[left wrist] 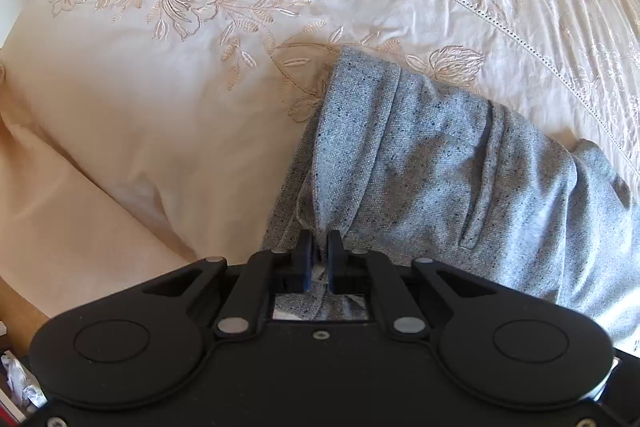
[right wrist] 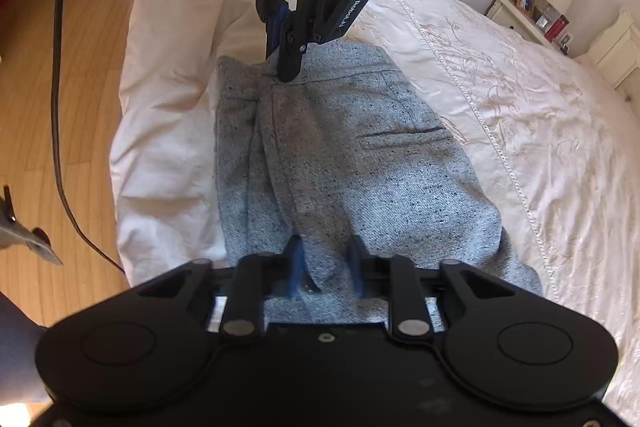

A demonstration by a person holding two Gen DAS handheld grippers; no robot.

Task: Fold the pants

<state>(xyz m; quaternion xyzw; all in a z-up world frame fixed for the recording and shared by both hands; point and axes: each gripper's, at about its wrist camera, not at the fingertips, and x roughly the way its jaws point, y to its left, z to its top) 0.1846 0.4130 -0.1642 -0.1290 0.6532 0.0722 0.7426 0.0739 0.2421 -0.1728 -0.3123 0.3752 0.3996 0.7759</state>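
Observation:
The grey speckled pants [right wrist: 352, 163] lie folded in a thick bundle on the cream bedspread, a welt pocket slit facing up; they also show in the left wrist view [left wrist: 440, 163]. My left gripper [left wrist: 319, 247] is shut on the pants' edge near the waistband. In the right wrist view the left gripper [right wrist: 280, 67] comes down from above, held by a hand, pinching the far edge. My right gripper [right wrist: 326, 259] has its fingers apart around a fold at the near edge of the pants, gripping the fabric bunched between them.
The cream embroidered bedspread [left wrist: 200, 27] covers the bed; its edge drops to a wooden floor [right wrist: 48, 107] on the left. A black cable [right wrist: 60, 107] hangs there. A nightstand [right wrist: 540, 15] with frames and a lamp stands far right.

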